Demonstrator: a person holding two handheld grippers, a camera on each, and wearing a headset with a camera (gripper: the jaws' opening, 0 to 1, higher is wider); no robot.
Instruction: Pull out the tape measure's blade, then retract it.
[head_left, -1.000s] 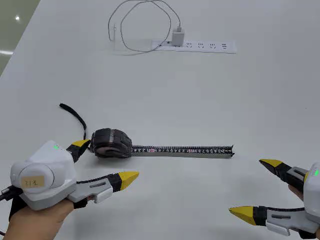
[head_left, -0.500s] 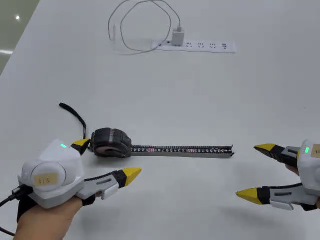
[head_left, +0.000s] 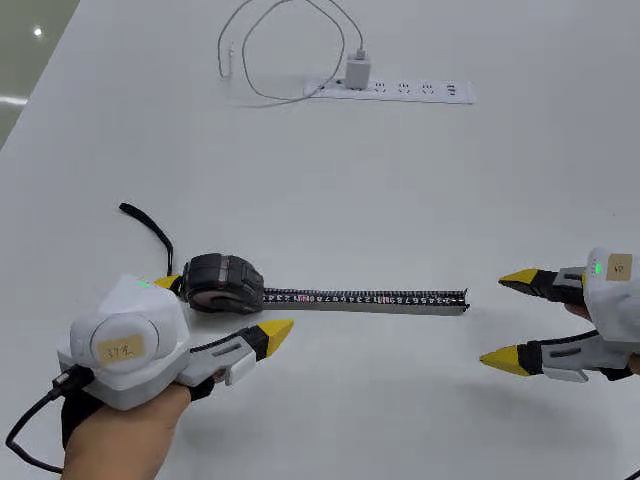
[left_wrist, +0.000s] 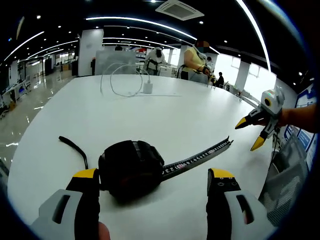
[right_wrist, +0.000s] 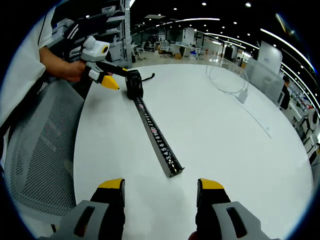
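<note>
The tape measure (head_left: 222, 284) sits between the spread jaws of my left gripper (head_left: 220, 306). Its blade (head_left: 365, 299) lies pulled out, tip near my right gripper (head_left: 509, 316), jaws spread too.

The head view is bright and evenly lit from above. The white table (head_left: 420, 200) carries soft, faint shadows, and the blade (head_left: 365, 298) reads sharp. Both gripper views bend strongly at the edges, with ceiling lights (left_wrist: 115, 18) streaking across the top.
</note>
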